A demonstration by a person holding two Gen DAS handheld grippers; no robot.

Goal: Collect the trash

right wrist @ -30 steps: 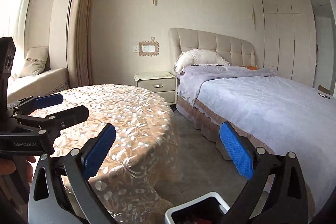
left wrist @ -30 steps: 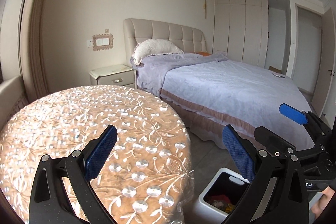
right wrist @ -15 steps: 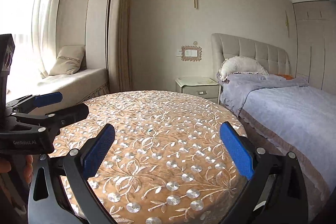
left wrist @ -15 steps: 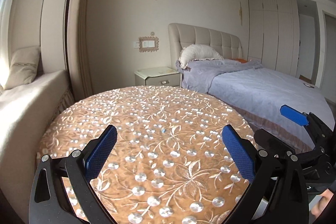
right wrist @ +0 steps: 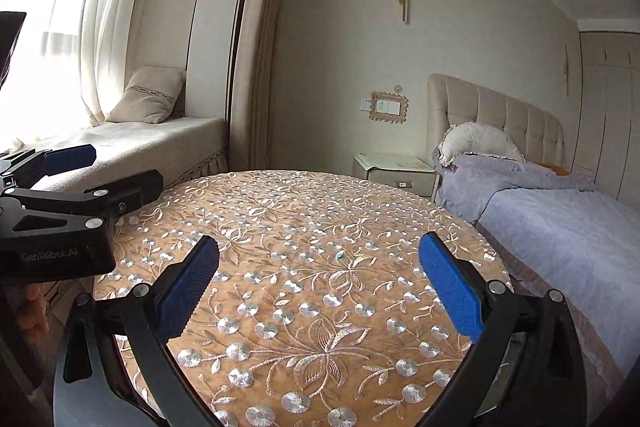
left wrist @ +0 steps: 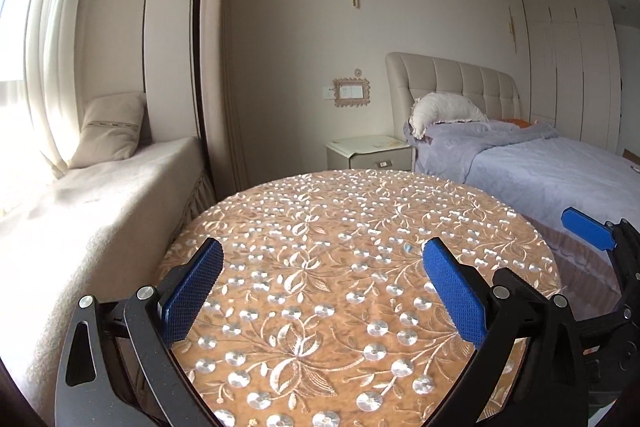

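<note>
A round table (left wrist: 320, 211) under an orange cloth with silver embroidery fills the lower half of both views. A tiny pale blue scrap (left wrist: 407, 247) lies on the cloth; in the right wrist view the scrap (right wrist: 340, 255) sits near the table's middle. My left gripper (left wrist: 324, 291) hovers open over the near part of the table, holding nothing. My right gripper (right wrist: 318, 283) is also open and empty, just right of the left one. No trash bin shows in either view.
A cushioned window bench (left wrist: 100, 195) with a pillow (left wrist: 108, 131) runs along the left. A nightstand (left wrist: 368, 151) stands behind the table, and a bed (left wrist: 540, 167) with a lilac cover lies to the right. A hand (right wrist: 32, 311) holds the left gripper.
Both views have swung left, away from the bed and toward the table and window bench. The white bin seen at lower right a second ago has left the frame. Both grippers stay open.
</note>
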